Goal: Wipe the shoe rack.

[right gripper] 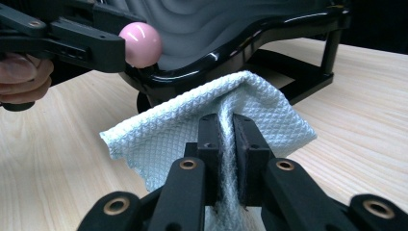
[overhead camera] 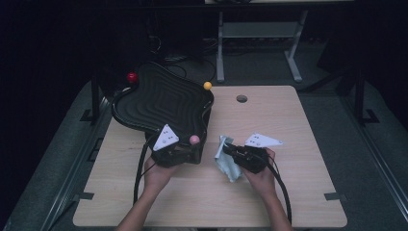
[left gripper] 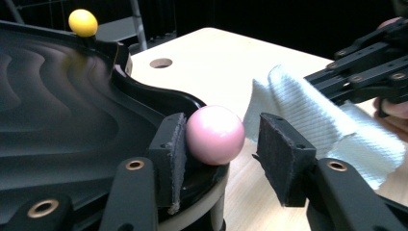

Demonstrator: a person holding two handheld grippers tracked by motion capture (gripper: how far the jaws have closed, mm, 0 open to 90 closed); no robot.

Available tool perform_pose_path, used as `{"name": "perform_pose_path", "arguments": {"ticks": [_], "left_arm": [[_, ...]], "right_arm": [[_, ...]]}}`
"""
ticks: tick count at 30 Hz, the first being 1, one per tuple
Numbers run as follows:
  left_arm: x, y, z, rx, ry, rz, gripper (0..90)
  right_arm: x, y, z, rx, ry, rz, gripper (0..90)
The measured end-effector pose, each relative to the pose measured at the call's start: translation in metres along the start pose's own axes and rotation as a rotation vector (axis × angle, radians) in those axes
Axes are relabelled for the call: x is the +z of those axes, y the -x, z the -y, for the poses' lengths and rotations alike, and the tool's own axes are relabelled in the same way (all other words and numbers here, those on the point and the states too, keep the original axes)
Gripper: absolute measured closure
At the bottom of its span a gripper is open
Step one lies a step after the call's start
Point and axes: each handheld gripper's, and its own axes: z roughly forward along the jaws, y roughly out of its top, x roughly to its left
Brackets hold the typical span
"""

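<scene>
Pink ball (left gripper: pixel 215 134) between left gripper (left gripper: pixel 219 149) jaws, right gripper (right gripper: pixel 227 139) — cloth (right gripper: pixel 178 130) clamped

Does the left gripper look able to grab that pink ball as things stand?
Probably yes. The pink ball already sits between the left gripper's open jaws, one pad against it, the other apart. Nothing blocks the gap; the cloth hangs behind, held by the right gripper.

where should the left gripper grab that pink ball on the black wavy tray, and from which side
Grip the pink ball across its widest middle, coming level from the tray's near corner, where the left gripper sits. It stands proud of the rim, so both sides are free. One pad touches it; the other stands clear toward the cloth.
</scene>
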Motion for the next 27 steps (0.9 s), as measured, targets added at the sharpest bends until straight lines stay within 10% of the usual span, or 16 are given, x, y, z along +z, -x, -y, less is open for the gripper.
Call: {"name": "perform_pose_path", "arguments": {"ticks": [27], "left_arm": [[0.002, 0.013, 0.003, 0.004, 0.002, 0.054, 60.5]], "right_arm": [[-0.003, 0.007, 0.006, 0.016, -0.017, 0.017, 81.9]]}}
